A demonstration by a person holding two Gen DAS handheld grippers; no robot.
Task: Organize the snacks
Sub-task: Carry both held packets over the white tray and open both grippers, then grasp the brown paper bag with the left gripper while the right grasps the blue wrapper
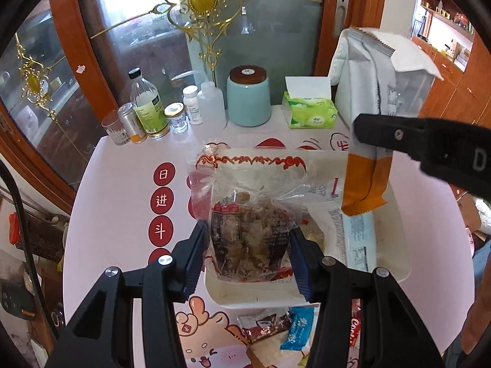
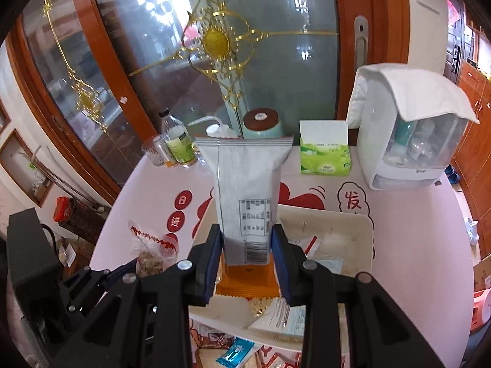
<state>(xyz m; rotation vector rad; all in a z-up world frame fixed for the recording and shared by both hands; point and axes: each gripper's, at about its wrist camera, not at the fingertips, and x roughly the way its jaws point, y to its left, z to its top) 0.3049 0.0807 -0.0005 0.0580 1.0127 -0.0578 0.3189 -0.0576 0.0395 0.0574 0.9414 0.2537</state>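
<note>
Two packets are up at once: the left gripper (image 1: 247,251) clamps a clear crinkled bag of brown snacks (image 1: 248,236), the right gripper (image 2: 247,263) a tall grey-and-orange foil pouch (image 2: 247,202), both over the white rectangular tray (image 2: 365,233). Next, probably lowering them in; loose wrappers (image 1: 276,334) crowd six o'clock, bottles (image 1: 147,107) at eleven.

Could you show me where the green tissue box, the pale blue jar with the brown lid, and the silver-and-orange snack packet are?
Green tissue box (image 2: 325,159), right wrist view, on its front face.
Pale blue jar (image 1: 248,104), left wrist view, on its body below the brown lid.
Silver-and-orange snack packet (image 2: 245,181), right wrist view, on its silver upper part.
</note>
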